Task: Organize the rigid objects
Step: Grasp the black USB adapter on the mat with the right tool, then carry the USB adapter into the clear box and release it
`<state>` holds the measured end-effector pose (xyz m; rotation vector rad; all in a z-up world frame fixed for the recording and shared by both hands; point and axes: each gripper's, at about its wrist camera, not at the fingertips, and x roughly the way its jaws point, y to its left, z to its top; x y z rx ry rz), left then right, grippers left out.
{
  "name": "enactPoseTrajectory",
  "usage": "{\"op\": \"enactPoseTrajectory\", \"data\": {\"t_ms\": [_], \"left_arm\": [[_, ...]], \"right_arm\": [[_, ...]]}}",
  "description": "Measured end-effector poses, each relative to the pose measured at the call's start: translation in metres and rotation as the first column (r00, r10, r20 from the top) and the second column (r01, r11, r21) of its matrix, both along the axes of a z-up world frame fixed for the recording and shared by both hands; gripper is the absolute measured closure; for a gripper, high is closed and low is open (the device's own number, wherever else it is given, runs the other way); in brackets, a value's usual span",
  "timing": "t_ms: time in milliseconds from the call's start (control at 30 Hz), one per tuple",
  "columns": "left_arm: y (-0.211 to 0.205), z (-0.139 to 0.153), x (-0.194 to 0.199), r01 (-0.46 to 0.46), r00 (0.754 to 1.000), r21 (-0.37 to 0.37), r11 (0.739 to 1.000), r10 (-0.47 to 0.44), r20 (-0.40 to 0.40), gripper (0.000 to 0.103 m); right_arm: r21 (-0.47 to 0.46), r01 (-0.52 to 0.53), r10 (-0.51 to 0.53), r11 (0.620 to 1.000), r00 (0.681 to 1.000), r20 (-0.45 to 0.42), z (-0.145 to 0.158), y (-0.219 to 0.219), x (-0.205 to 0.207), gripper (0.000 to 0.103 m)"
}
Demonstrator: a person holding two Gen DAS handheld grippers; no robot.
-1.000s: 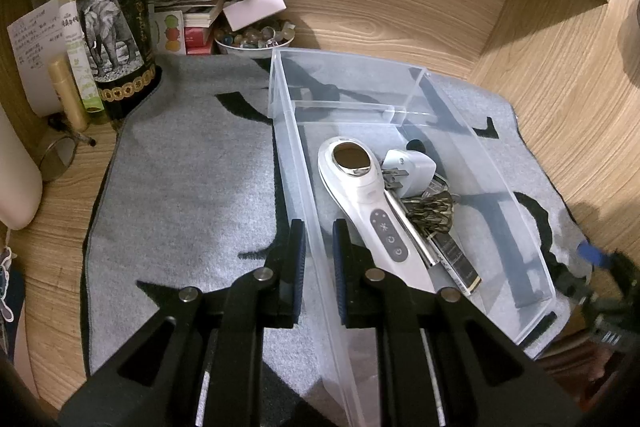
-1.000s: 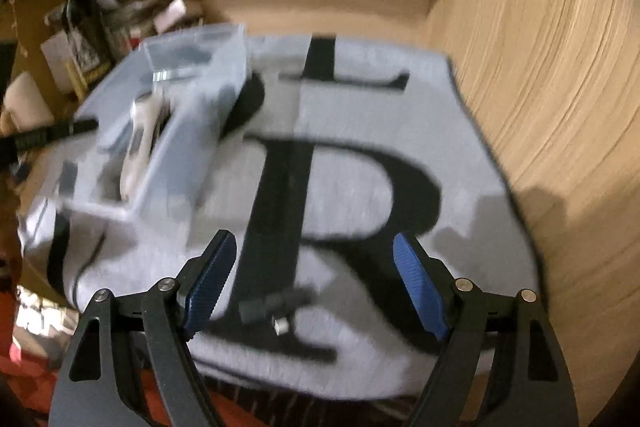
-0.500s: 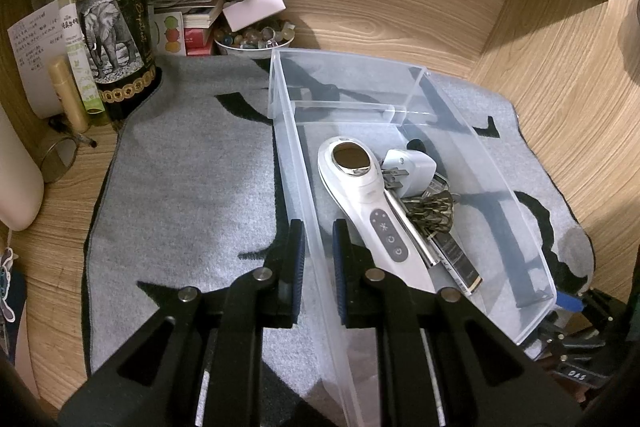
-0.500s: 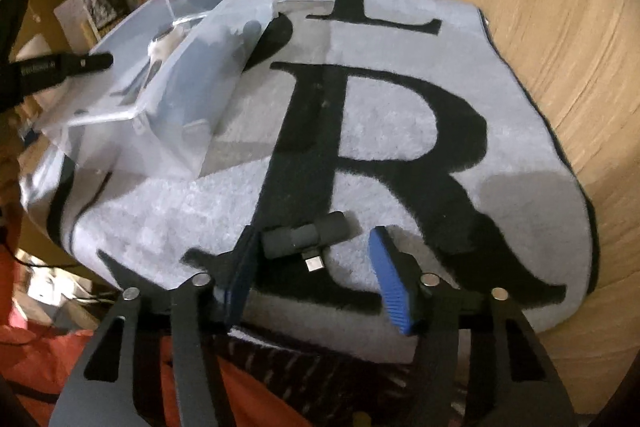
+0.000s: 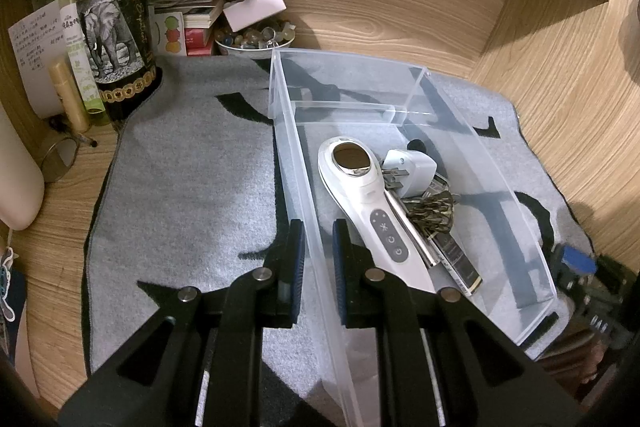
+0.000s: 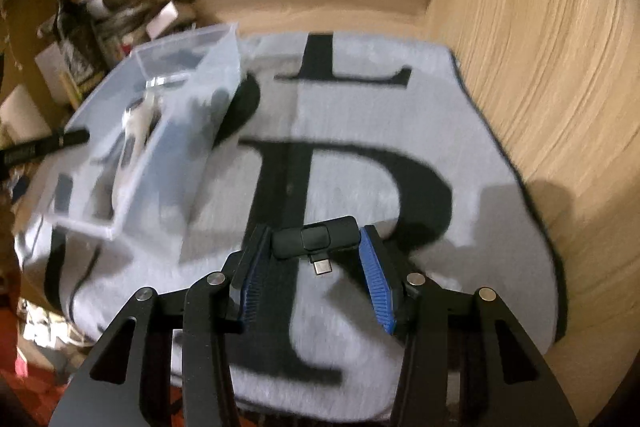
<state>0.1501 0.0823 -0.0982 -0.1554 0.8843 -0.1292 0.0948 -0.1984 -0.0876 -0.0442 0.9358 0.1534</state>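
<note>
A clear plastic bin [image 5: 472, 131] stands on the grey mat. In it lie a white handheld device [image 5: 368, 203], a white plug adapter [image 5: 412, 167], keys [image 5: 432, 211] and a dark bar. My left gripper [image 5: 318, 247] is shut on the bin's left wall. In the right wrist view my right gripper [image 6: 314, 247] is shut on a small black USB-C dongle [image 6: 314, 237], held above the mat with its plug pointing toward me. The bin [image 6: 160, 115] sits to its far left.
A grey mat with large black letters [image 6: 360, 155] covers the wooden desk. At the back left stand a dark bottle [image 5: 116, 27], stacked booklets, a bowl of stones [image 5: 256, 41] and a small tube. Wooden walls close the back and right.
My right gripper came down over the dongle on the mat, closed on it and lifted it. My left gripper has kept its hold on the bin wall.
</note>
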Motion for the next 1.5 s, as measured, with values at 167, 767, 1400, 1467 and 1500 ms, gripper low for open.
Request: {"op": "enactPoseTrajectory", "data": {"t_ms": [167,767,1400,1467,1500], "left_arm": [[0.0,0.0,0.0,0.001,1.0,0.002,1.0,-0.001,0.0,0.09],[0.0,0.0,0.0,0.0,1.0,0.002,1.0,0.0,-0.001,0.09],[0.001,0.0,0.0,-0.002,1.0,0.001,1.0,0.002,0.0,0.09],[0.001,0.0,0.0,-0.002,1.0,0.001,1.0,0.002,-0.001,0.09],[0.001,0.0,0.0,-0.001,1.0,0.0,1.0,0.001,-0.001,0.09]], "right_arm": [[0.021,0.002,-0.003,1.0,0.997,0.078,0.02,0.005,0.016,0.061],[0.055,-0.164,0.146,0.985,0.959,0.244,0.068,0.067,0.064,0.061],[-0.016,-0.357,0.358,0.934,0.933,0.038,0.029,0.137,0.106,0.061],[-0.019,-0.376,0.377,0.926,0.926,0.02,0.025,0.14,0.108,0.061],[-0.022,-0.385,0.385,0.923,0.923,0.01,0.024,0.142,0.109,0.061]]}}
